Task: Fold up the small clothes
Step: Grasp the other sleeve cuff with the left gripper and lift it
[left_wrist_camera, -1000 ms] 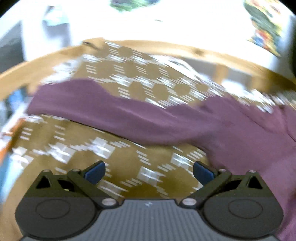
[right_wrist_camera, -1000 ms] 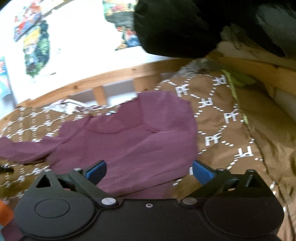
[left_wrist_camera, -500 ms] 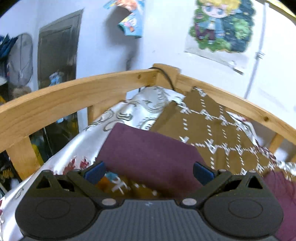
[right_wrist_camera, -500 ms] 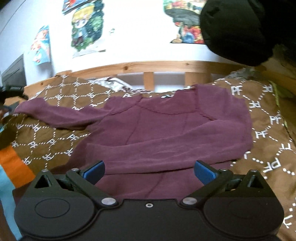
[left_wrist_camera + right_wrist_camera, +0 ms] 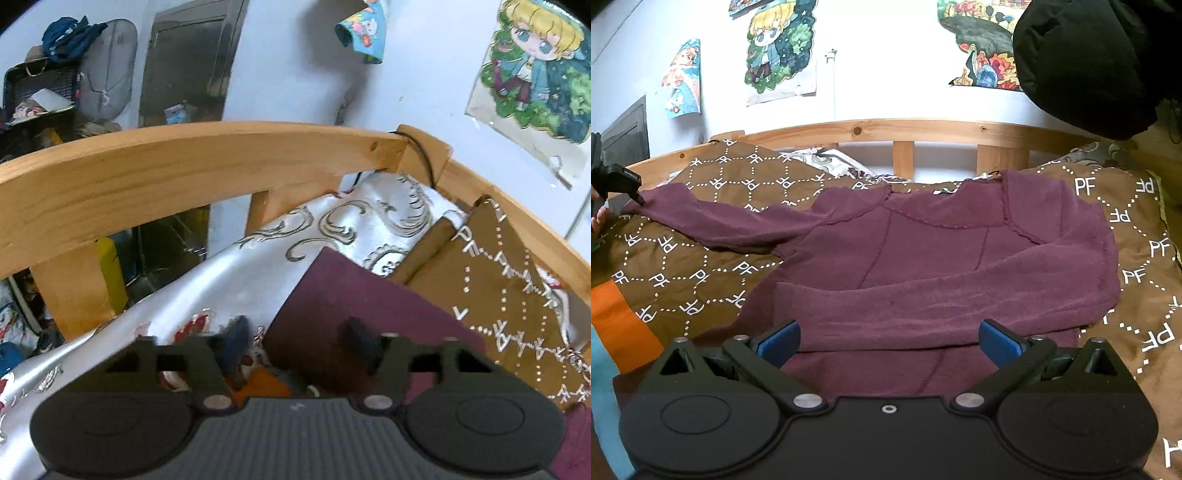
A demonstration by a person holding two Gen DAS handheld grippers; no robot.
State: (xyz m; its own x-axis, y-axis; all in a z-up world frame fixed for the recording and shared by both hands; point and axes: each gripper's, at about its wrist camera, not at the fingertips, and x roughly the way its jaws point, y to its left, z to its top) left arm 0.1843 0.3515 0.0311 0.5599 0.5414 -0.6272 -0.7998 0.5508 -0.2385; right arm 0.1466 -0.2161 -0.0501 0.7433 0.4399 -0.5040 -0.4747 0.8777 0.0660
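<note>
- A wooden bed rail of pale, smooth pine with square slats curves along the far side of the bed.
- A brown quilt, matte and printed with white dotted diamonds and "PF" letters, covers the mattress; a glossy silver sheet with scroll patterns shows at the left end.
- A maroon long-sleeved top, soft and fleecy with raised seams, lies flat on the quilt in the middle. Its right sleeve is folded across the body; its left sleeve stretches out to the far left.
- The right gripper hangs over the near hem, blue-padded fingers spread wide and holding nothing.
- The left gripper is at the left sleeve's cuff, its blurred fingers partly drawn in; whether they pinch the cloth cannot be told.
</note>
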